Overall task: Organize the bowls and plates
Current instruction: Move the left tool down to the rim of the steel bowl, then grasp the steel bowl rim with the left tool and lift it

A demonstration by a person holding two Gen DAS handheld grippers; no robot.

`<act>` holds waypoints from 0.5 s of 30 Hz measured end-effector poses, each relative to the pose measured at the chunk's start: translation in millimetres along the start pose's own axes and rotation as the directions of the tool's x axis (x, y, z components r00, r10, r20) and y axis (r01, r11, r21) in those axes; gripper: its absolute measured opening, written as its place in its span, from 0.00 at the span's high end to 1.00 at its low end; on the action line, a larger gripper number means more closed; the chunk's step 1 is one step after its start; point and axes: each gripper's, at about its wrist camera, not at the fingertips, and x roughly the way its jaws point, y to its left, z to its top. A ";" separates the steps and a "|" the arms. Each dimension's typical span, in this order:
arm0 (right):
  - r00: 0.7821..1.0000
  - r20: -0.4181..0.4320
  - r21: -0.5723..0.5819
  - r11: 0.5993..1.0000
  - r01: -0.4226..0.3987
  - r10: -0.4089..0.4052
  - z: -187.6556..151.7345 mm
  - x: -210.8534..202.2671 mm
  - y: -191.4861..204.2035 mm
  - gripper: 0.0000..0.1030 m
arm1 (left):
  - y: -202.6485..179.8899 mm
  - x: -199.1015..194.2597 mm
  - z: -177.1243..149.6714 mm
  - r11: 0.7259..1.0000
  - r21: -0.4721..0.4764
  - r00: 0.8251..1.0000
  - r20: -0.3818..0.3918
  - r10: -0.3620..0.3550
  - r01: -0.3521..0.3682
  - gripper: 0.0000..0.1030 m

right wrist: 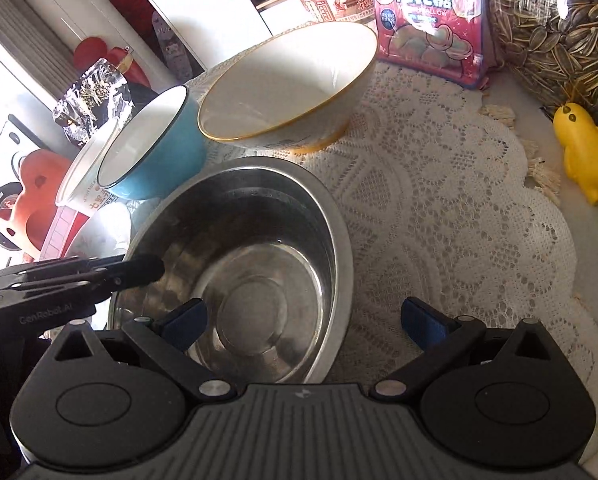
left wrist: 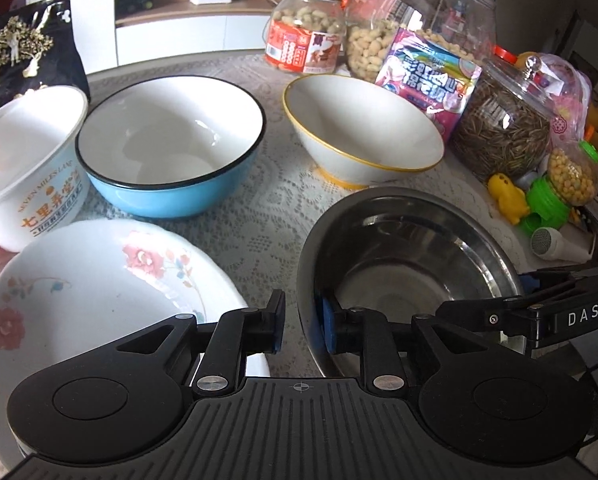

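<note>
1. Nearest the person, the left hand-held gripper (left wrist: 300, 326) has its fingers narrowed onto the near-left rim of the steel bowl (left wrist: 411, 264), one blue pad inside the wall and the black one outside; I judge it is pinching the rim to lift or steady the bowl, though whether both pads press firmly I cannot tell.
2. The right hand-held gripper (right wrist: 305, 322) is spread wide; its left finger hangs over the bowl's inside, its right one over the lace cloth (right wrist: 459, 208) outside the wall; the near-right rim lies between the fingers, untouched, probably ready for a second grip.
3. Just left of the steel bowl lies the floral plate (left wrist: 99, 288), flat on the counter (left wrist: 111, 74); a natural base for stacking.
4. Further back stand the blue bowl (left wrist: 171, 148) and the white tub (left wrist: 27, 164), touching or nearly so; the gold-rimmed bowl (left wrist: 363, 128) sits apart to the right.
5. Farthest are snack jars (left wrist: 307, 32) and a marshmallow bag (left wrist: 431, 80), crowding the back edge.
</note>
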 end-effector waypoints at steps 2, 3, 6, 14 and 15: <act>1.000 -0.009 0.000 1.000 0.013 -0.013 1.1 1.2 2.0 0.00 | -0.7 3.0 0.2 1.000 -0.008 1.000 0.000 -0.013 0.013 0.80; 1.000 -0.016 0.002 1.000 0.021 -0.021 2.4 1.9 2.9 0.00 | -0.4 4.5 0.0 1.000 -0.017 1.000 0.001 -0.025 0.025 0.80; 0.997 -0.034 -0.031 0.998 0.064 -0.065 4.5 5.7 11.1 0.00 | -1.4 7.7 -1.3 0.999 -0.034 0.999 -0.002 -0.033 0.033 0.79; 0.984 0.084 -0.125 0.978 0.169 -0.160 -5.2 5.8 26.6 0.36 | 1.7 10.3 -9.1 0.991 -0.094 0.995 0.009 -0.097 0.098 0.81; 0.984 0.084 -0.117 0.979 0.169 -0.160 -4.7 4.3 26.7 0.41 | 4.0 6.9 -10.9 0.987 -0.108 0.992 0.018 -0.122 0.123 0.79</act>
